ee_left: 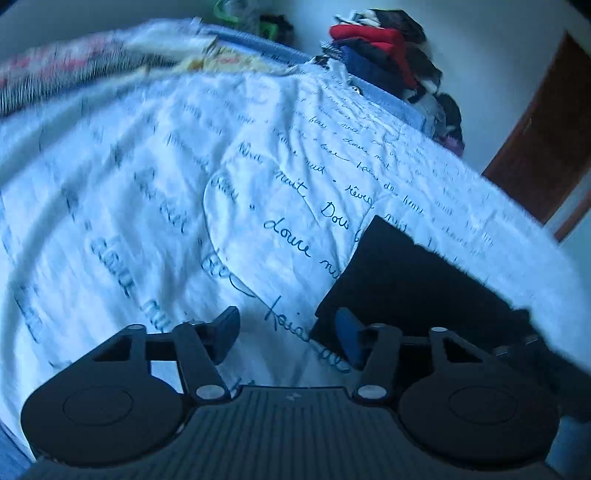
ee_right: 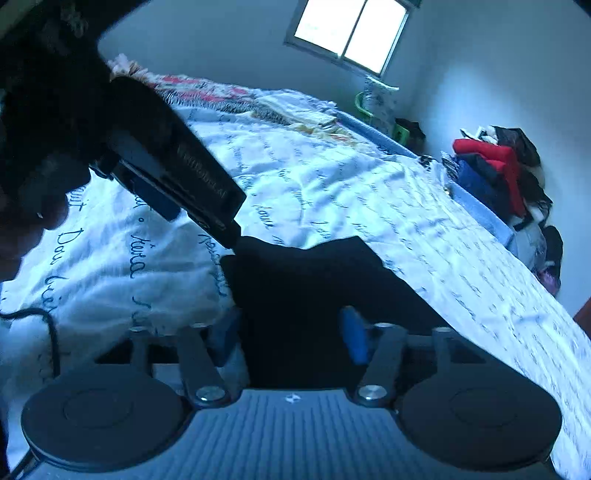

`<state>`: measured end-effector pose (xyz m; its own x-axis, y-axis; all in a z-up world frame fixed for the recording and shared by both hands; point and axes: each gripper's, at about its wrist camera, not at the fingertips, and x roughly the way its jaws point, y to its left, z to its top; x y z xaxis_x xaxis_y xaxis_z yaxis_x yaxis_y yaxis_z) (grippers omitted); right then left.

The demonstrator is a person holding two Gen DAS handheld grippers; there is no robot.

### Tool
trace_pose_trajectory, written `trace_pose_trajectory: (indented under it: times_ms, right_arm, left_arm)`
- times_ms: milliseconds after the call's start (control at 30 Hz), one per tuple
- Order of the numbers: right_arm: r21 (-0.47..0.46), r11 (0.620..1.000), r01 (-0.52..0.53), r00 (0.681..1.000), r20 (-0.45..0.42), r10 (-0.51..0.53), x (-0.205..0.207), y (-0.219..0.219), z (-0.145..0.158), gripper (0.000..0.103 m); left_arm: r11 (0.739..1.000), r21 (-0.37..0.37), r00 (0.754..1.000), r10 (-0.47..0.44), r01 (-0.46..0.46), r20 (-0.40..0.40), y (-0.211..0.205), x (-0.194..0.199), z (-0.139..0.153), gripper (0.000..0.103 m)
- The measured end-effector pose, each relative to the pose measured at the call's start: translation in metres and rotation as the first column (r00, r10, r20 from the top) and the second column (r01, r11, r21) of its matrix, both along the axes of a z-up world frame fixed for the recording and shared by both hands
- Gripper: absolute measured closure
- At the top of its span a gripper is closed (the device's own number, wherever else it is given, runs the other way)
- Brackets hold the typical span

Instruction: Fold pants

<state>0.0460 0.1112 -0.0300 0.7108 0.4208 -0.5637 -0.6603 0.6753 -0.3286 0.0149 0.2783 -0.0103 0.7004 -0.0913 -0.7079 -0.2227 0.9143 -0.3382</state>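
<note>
The dark pants (ee_left: 413, 280) lie folded into a compact block on the white bedsheet (ee_left: 184, 184) near the bed's edge. My left gripper (ee_left: 288, 338) is open and empty, hovering just left of the pants. In the right wrist view the pants (ee_right: 317, 295) lie straight ahead of my right gripper (ee_right: 291, 338), which is open with its fingers spread either side of the fabric's near edge. The left gripper's body (ee_right: 173, 158) reaches in from the upper left, over the sheet.
A pile of clothes (ee_left: 391, 51) (ee_right: 498, 173) is stacked past the bed's far corner. Patterned bedding (ee_right: 221, 96) lies at the head of the bed. A window (ee_right: 351, 29) is on the far wall, a brown door (ee_left: 546, 140) to the right. A black cable (ee_right: 48, 332) hangs at left.
</note>
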Motion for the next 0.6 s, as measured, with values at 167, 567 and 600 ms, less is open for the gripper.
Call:
trace_pose_trajectory:
  times_ms: [167,567,600]
  right_arm:
    - [-0.012,1.000,-0.014,1.000,-0.025,0.013,0.009,0.016,-0.005,0.073]
    - [0.107,0.993,0.052,0.998,-0.031,-0.049,0.018,0.001,0.009,0.091]
    - [0.116,0.992,0.055,0.998,-0.046,-0.050,0.020,-0.001,0.010,0.091]
  left_arm:
    - [0.984,-0.179,1.000,-0.013,0.015,0.010,0.010,0.001,-0.002,0.046]
    - [0.871,-0.491,0.999,-0.040,0.030,-0.012,0.001,0.030,-0.027,0.072]
    - [0.870,-0.492,0.999,-0.033,0.015,-0.028,0.001,0.032,-0.030,0.079]
